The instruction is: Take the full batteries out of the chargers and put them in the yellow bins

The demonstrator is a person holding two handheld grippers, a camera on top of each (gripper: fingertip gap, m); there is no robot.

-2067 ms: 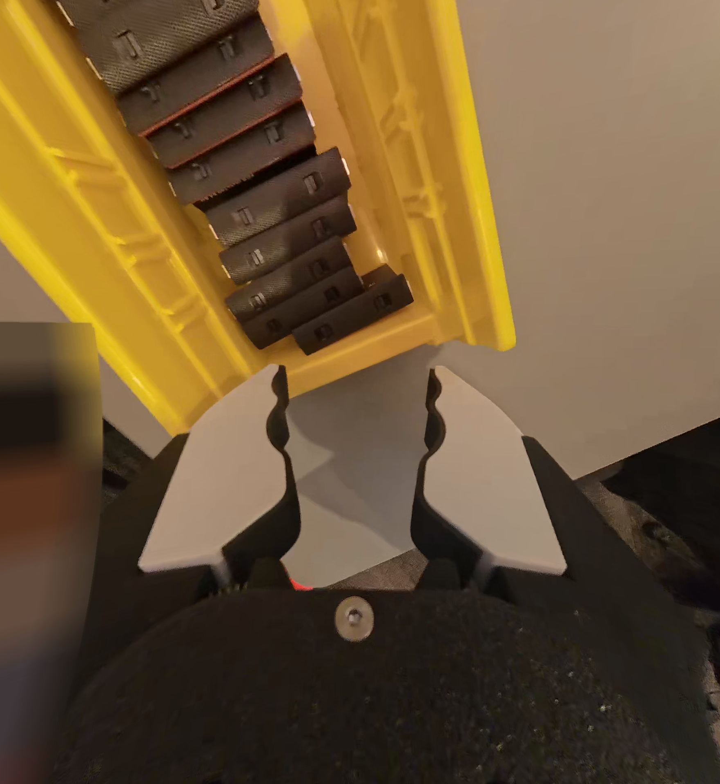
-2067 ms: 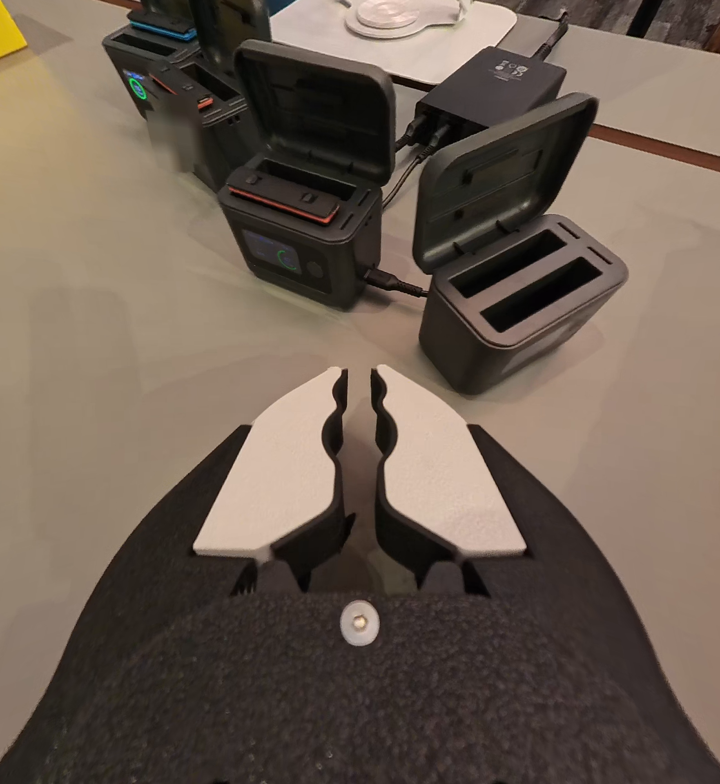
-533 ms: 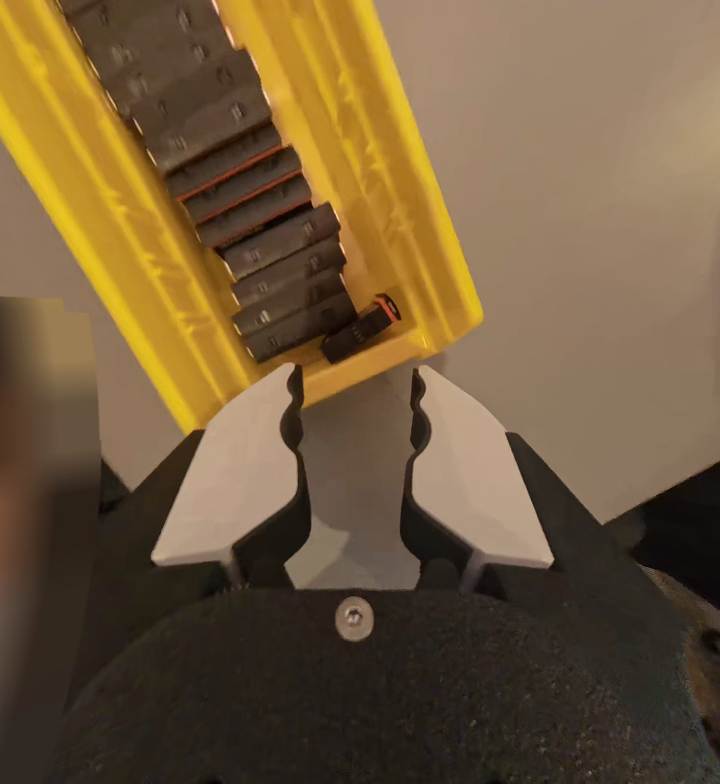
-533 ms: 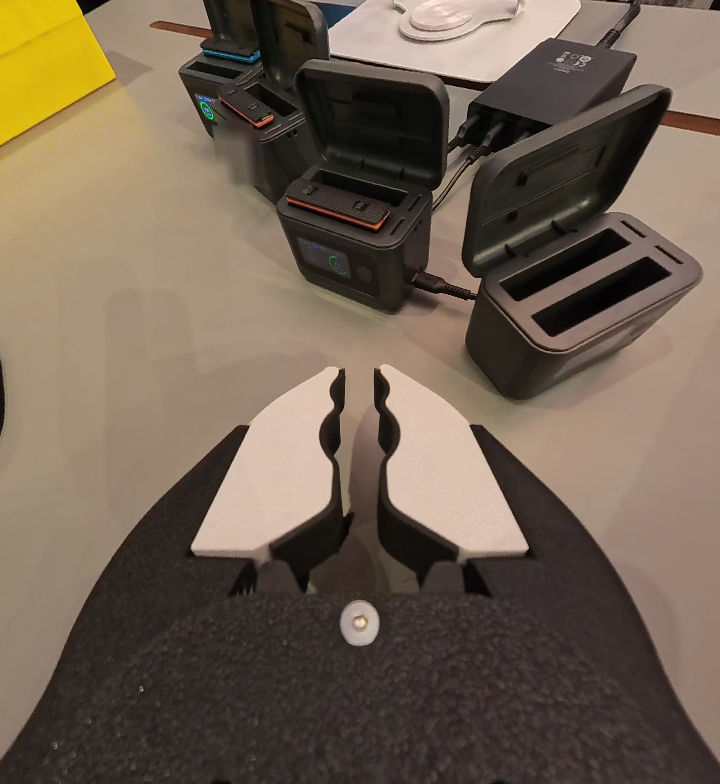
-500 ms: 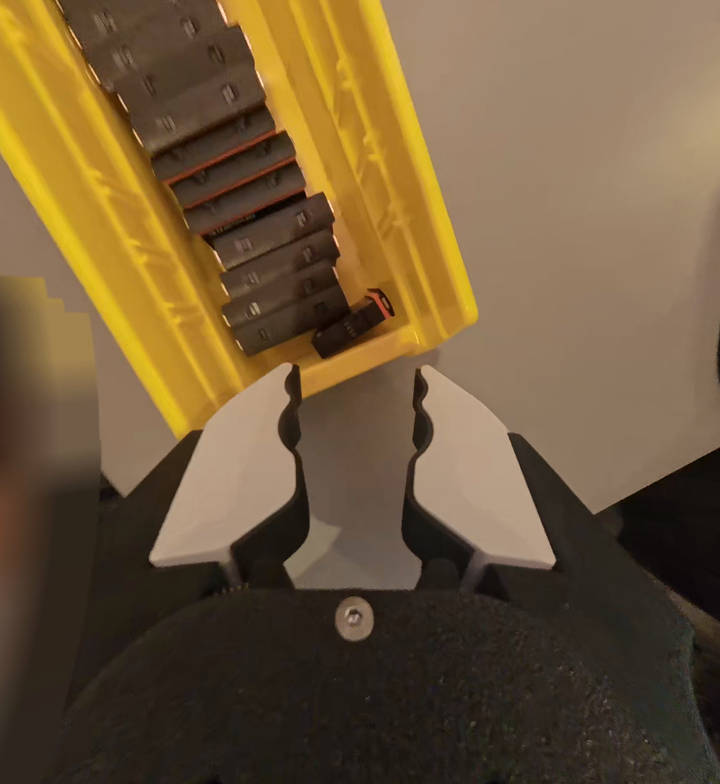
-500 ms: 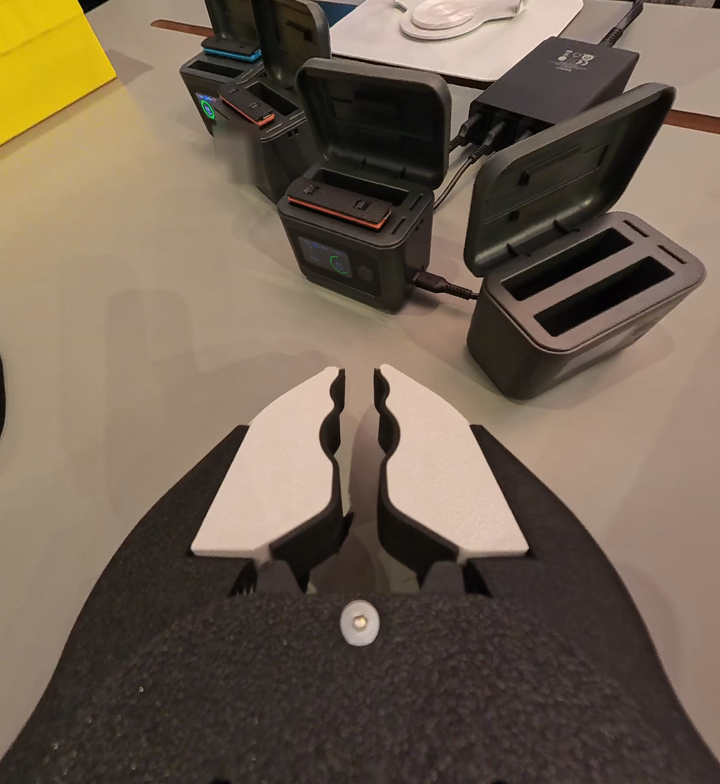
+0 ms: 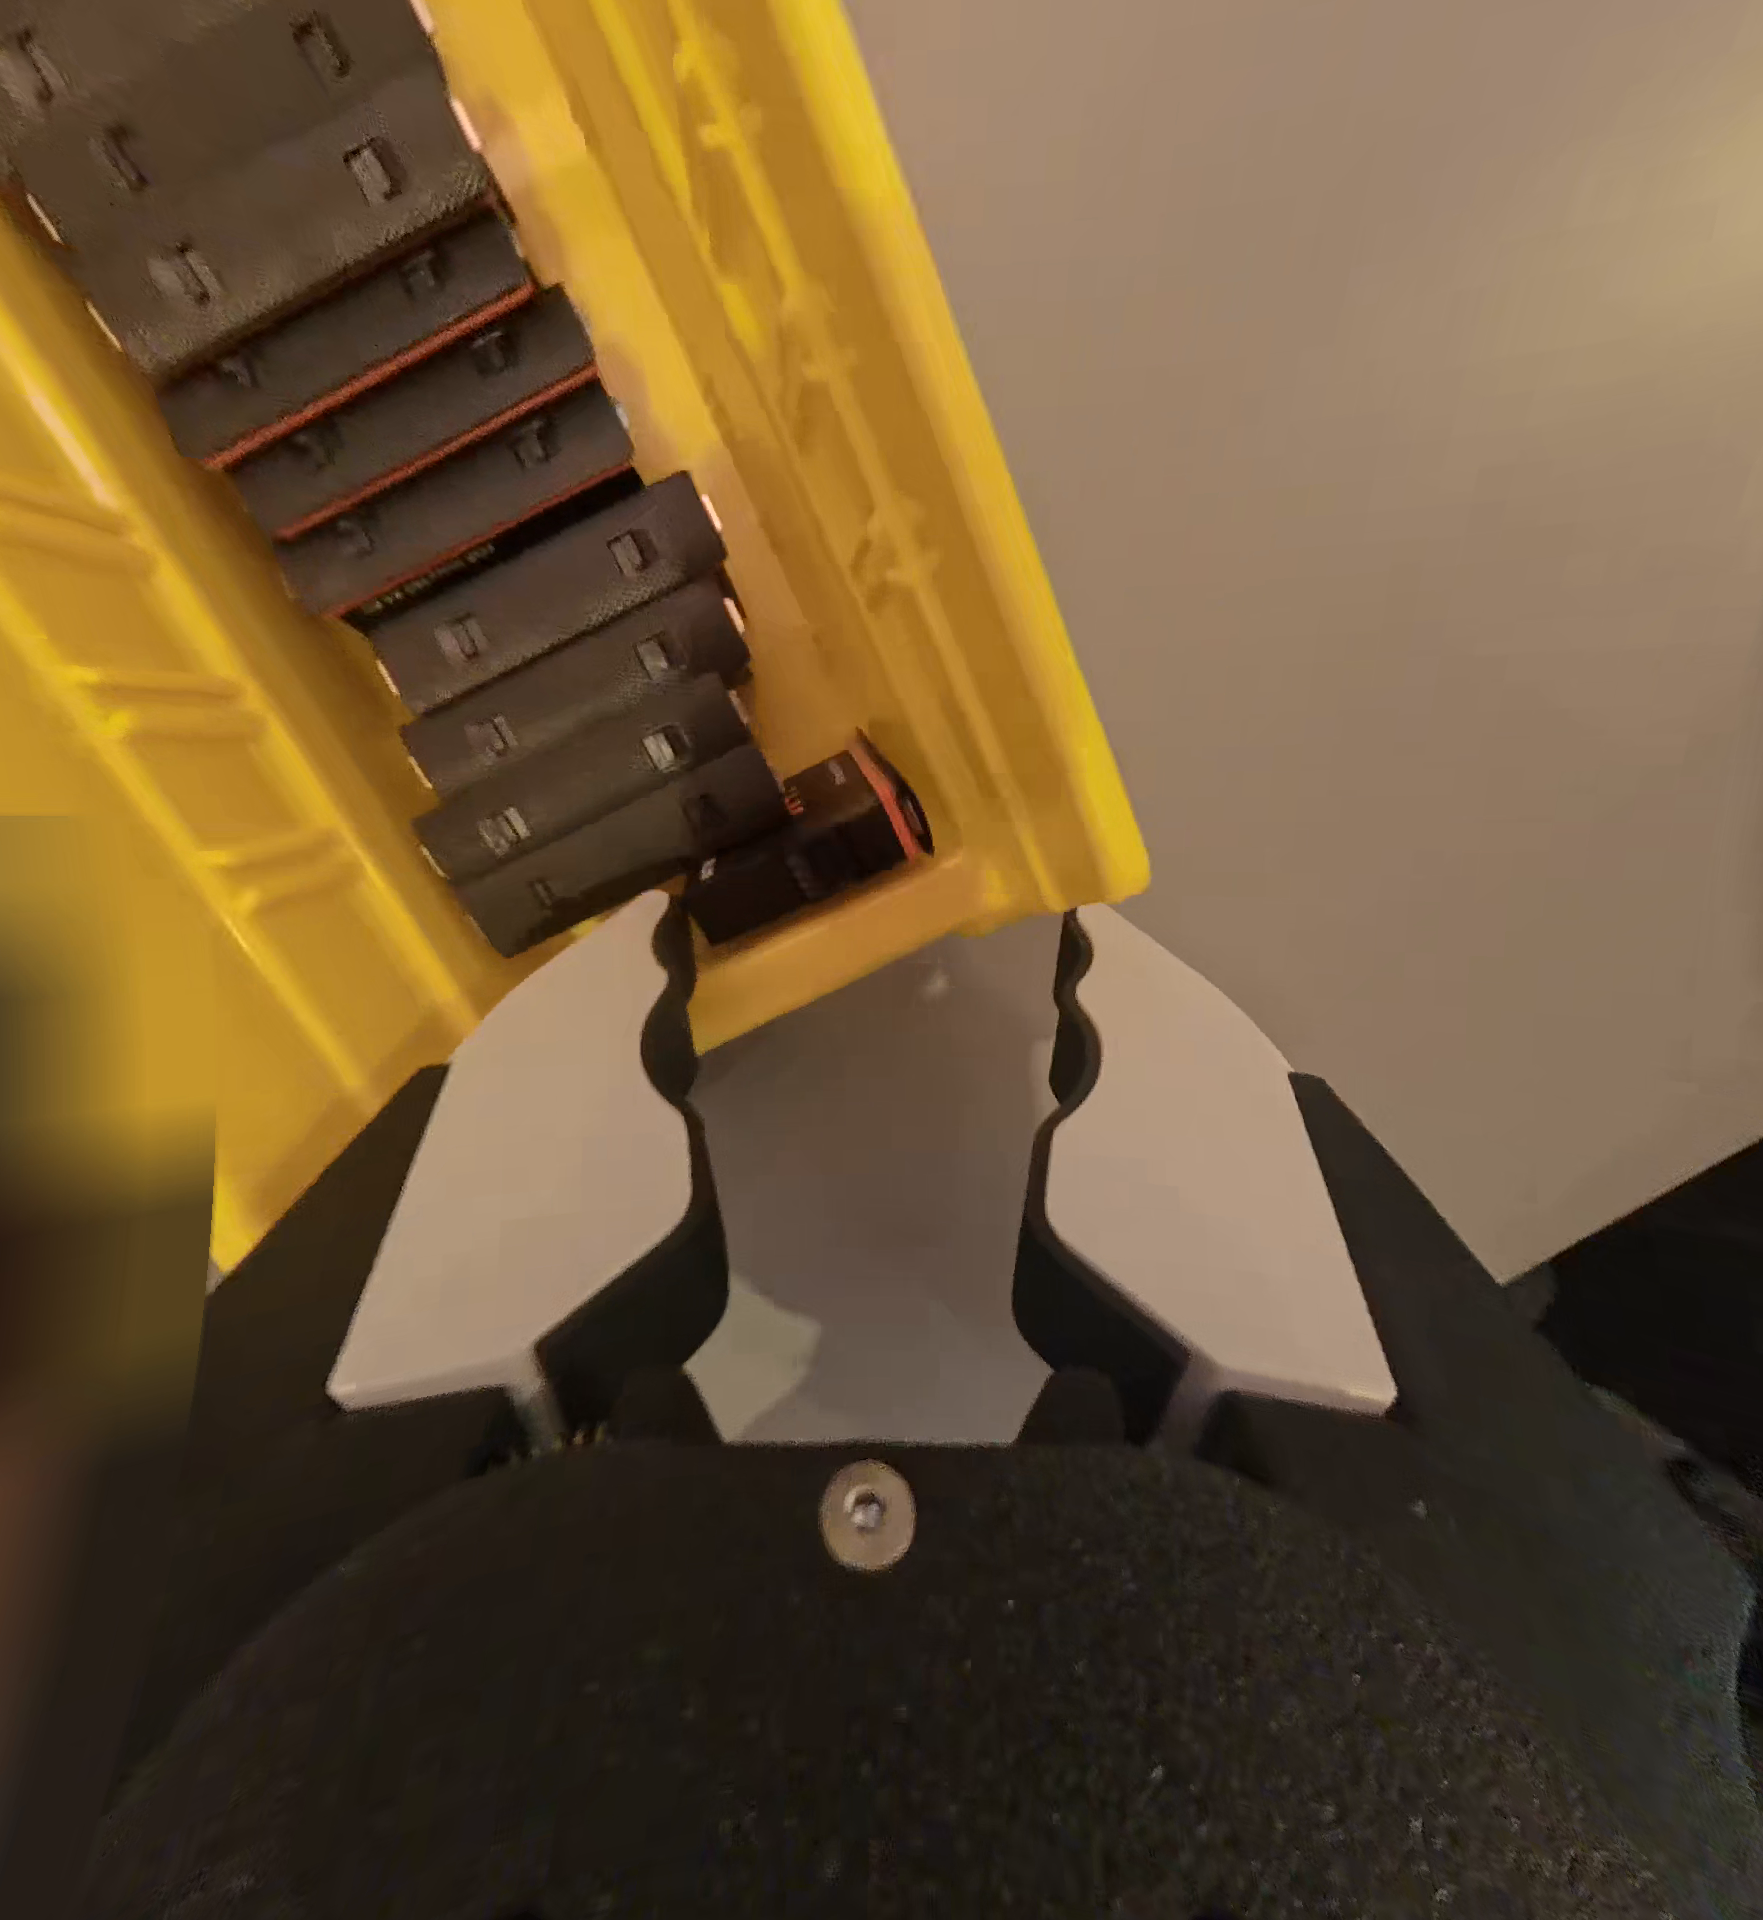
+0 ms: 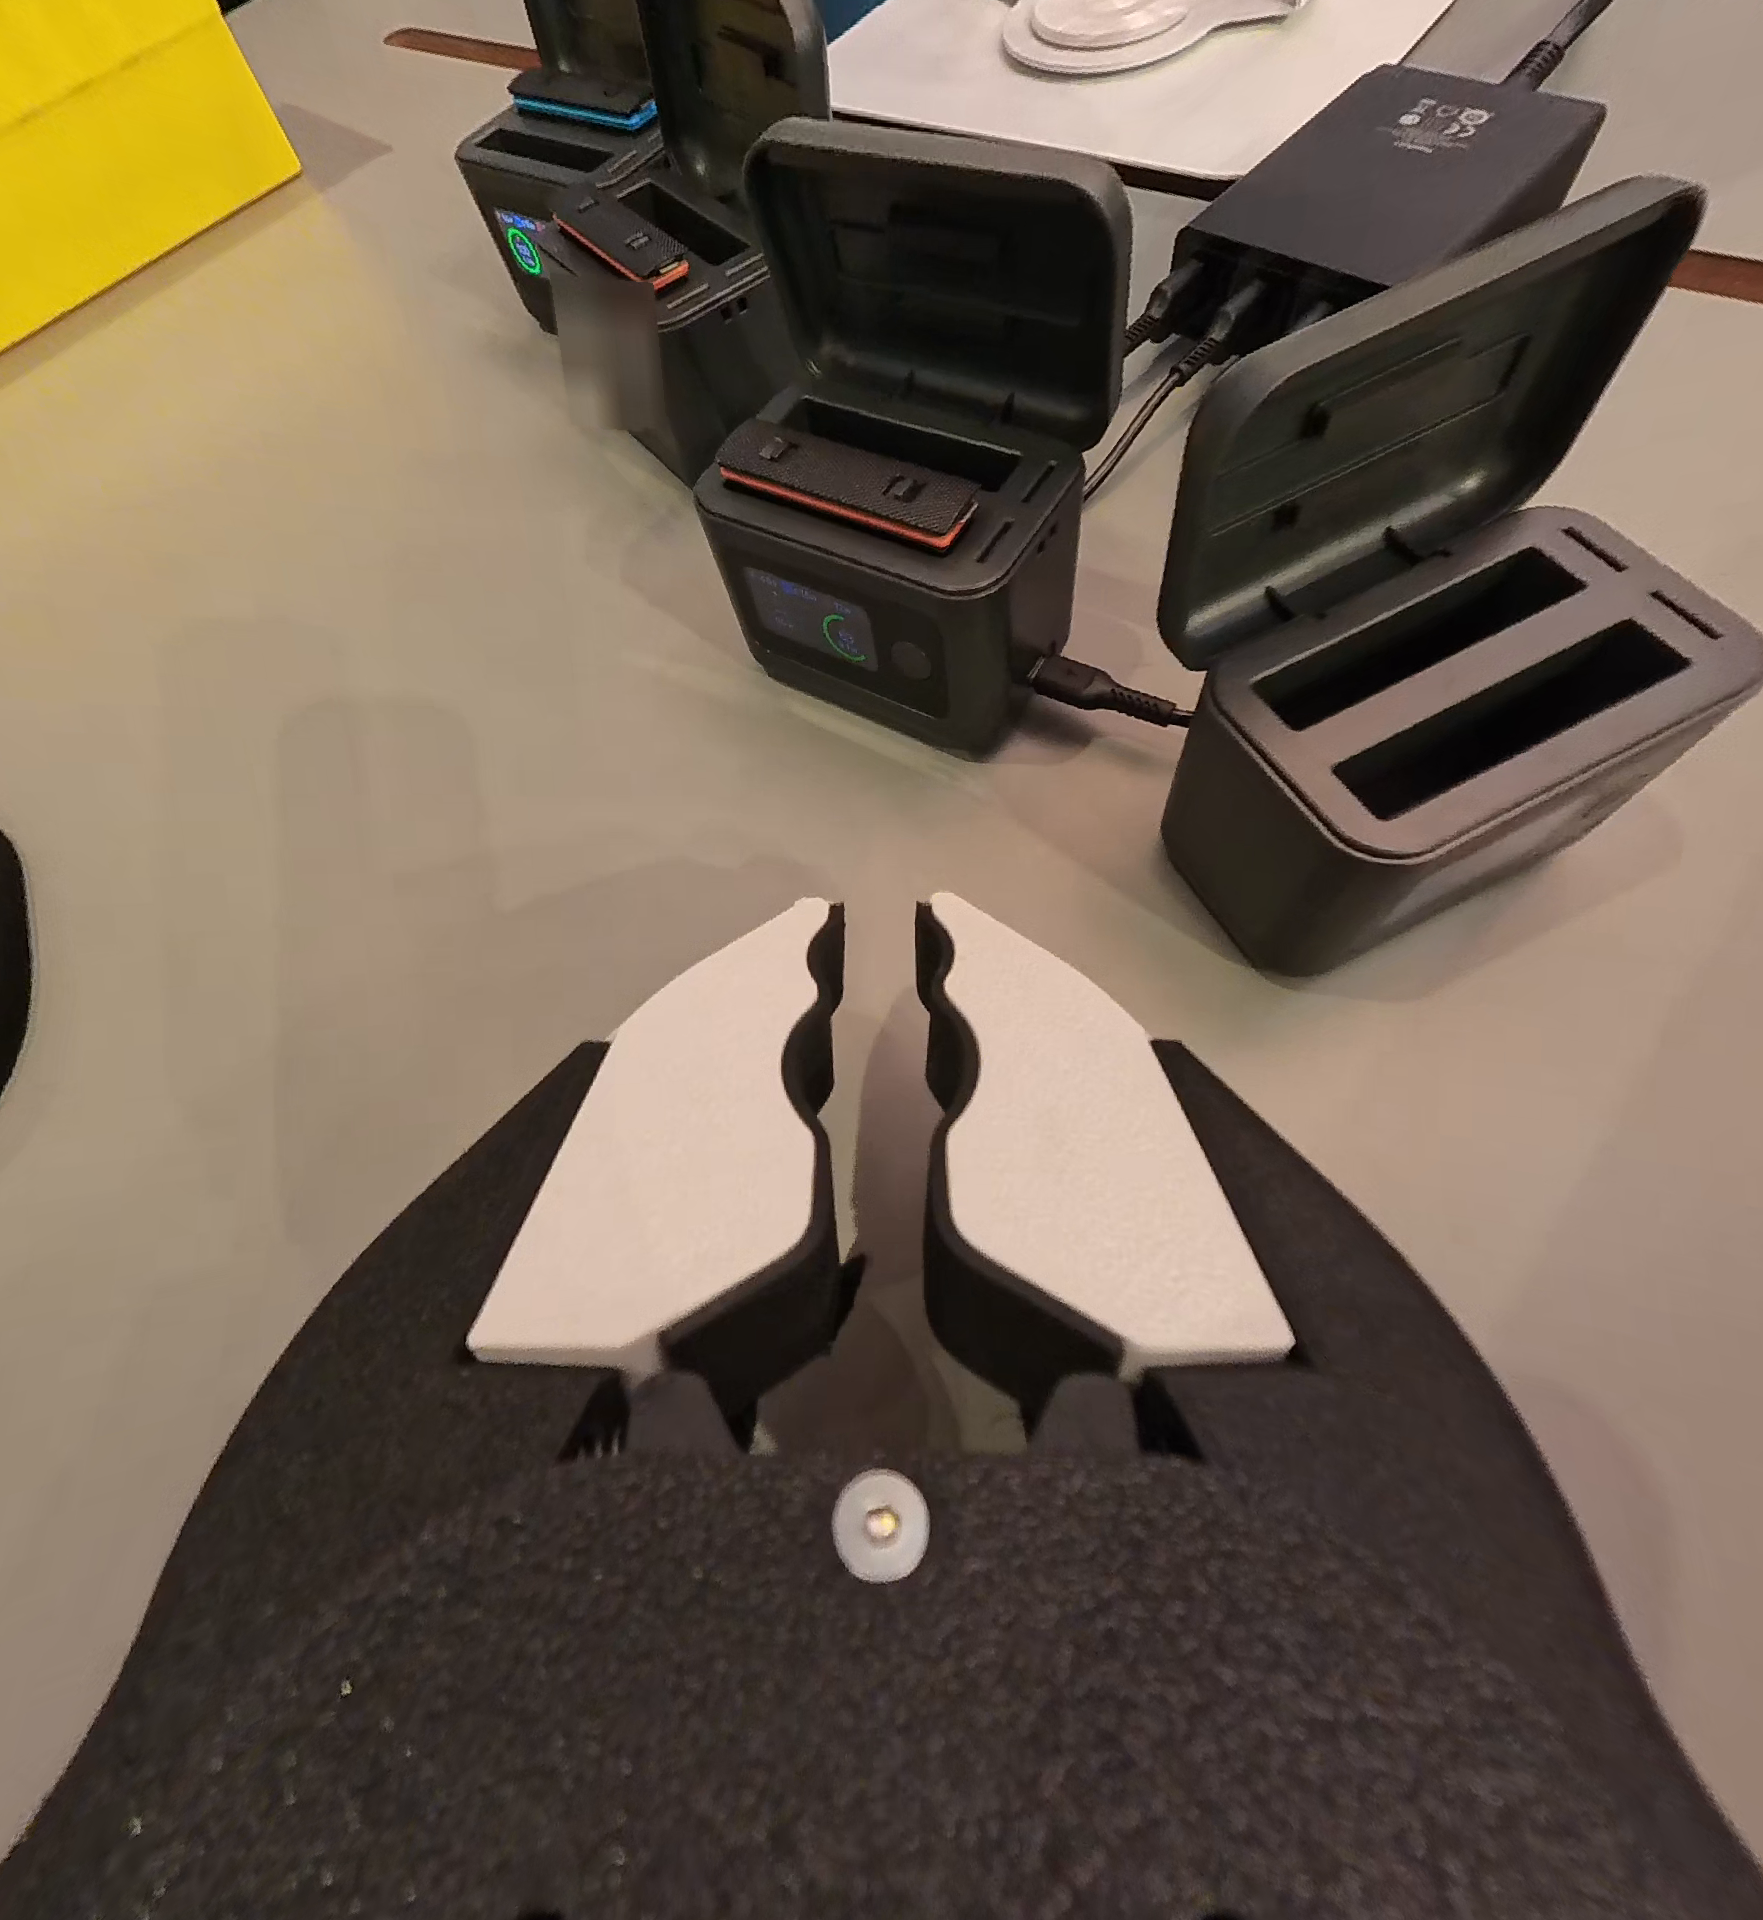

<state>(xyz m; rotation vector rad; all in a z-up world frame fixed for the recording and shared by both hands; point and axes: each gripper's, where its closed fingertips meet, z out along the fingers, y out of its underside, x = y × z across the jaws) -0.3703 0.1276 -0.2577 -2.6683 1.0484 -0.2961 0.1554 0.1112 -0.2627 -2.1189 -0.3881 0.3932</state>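
Left wrist view, left gripper [image 7: 866, 925]: white, wavy-edged fingers stand wide apart and empty over the near end of the long yellow plastic bin [image 7: 970, 644].
Left wrist view, bin contents: dark grey textured battery packs [image 7: 503, 582] stand on edge in a tight row, likely so that many fit the narrow trough; several carry a thin orange seam.
Left wrist view, odd one out: one black battery with an orange end [image 7: 815, 852] lies askew at the near end wall, not lined up with the row; it looks dropped in rather than seated.
Left wrist view, surface: pale grey matte counter [image 7: 1376, 520] under the ribbed, glossy bin.
Right wrist view, right gripper [image 8: 877, 914]: fingers nearly together with only a narrow slit between them, holding nothing, aimed toward the chargers.
Right wrist view, nearest target: black boxy charger with a lit screen [image 8: 887, 603], lid hinged up, one orange-trimmed textured battery [image 8: 846, 488] seated in the front slot, sticking up enough to pinch.
Right wrist view, empty charger [image 8: 1459, 769]: dark grey, rounded, both slots bare, lid open.
Right wrist view, farther chargers: one holds a blue-trimmed battery [image 8: 586, 109], another an orange-trimmed one [image 8: 622, 249].
Right wrist view, power: black rectangular power brick [image 8: 1386, 177] feeds cables to the chargers.
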